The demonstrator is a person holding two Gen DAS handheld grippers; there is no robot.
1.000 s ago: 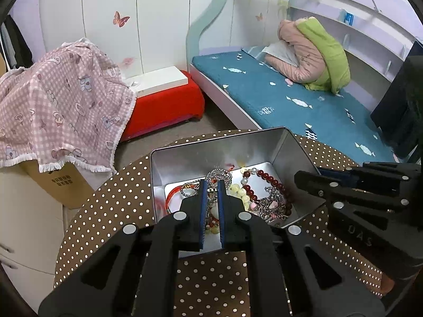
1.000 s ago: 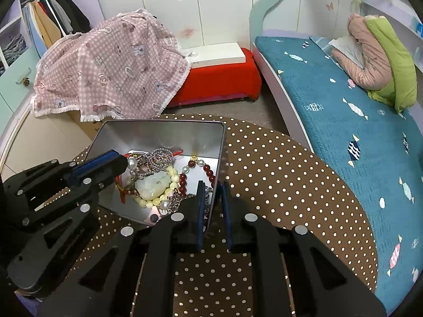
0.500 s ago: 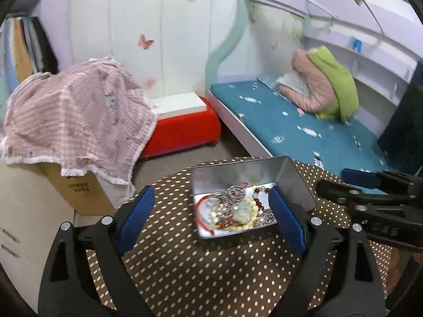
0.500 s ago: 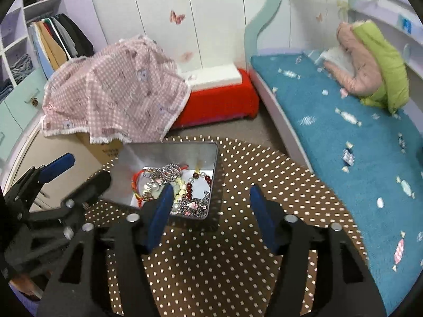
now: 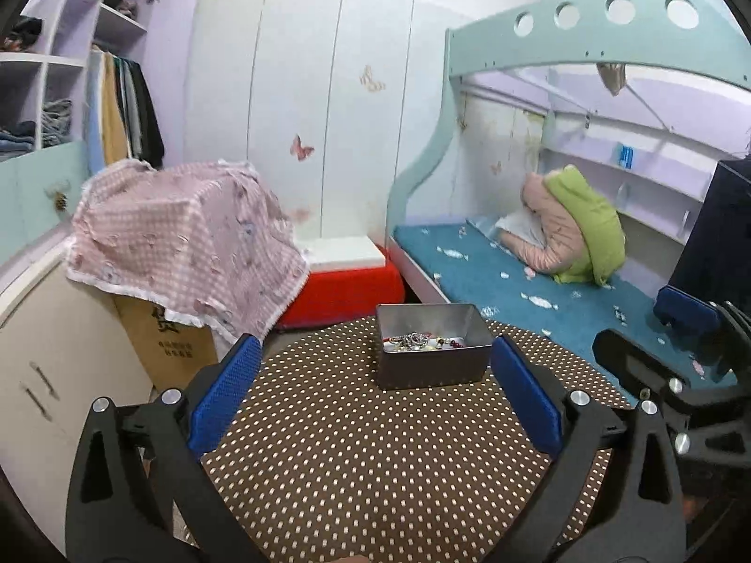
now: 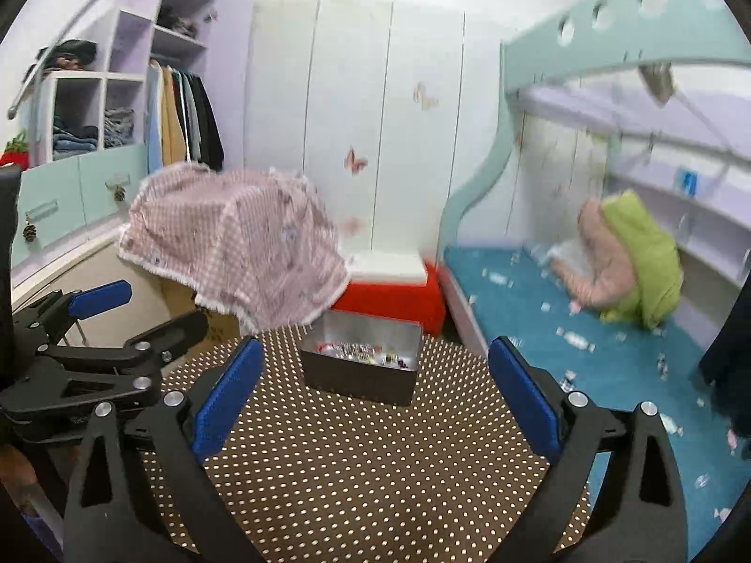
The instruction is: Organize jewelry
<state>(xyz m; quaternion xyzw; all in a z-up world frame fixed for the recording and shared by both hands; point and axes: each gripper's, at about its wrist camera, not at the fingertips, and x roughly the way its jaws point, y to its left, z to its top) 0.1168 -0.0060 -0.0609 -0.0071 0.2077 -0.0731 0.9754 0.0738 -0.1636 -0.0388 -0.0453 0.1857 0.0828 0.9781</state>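
A grey metal tin (image 5: 429, 357) stands on the far part of a round table with a brown polka-dot cloth (image 5: 366, 460). Inside it lies a heap of jewelry (image 5: 417, 341): bead bracelets and chains. The tin also shows in the right wrist view (image 6: 361, 366), with the jewelry (image 6: 361, 351) in it. My left gripper (image 5: 373, 394) is open and empty, held back from the tin above the cloth. My right gripper (image 6: 375, 399) is open and empty too, also back from the tin. The right gripper shows at the right of the left wrist view (image 5: 657, 352), and the left gripper at the left of the right wrist view (image 6: 108, 328).
Beyond the table stand a cardboard box (image 5: 164, 342) under a pink checked cloth (image 5: 183, 244), a red stool (image 5: 347, 286) with a white top, and a bunk bed with a blue mattress (image 5: 525, 291). A wardrobe and shelves line the left wall.
Both grippers went from shut over the tin to wide open, and pulled back and up. The tin now looks smaller and farther away.
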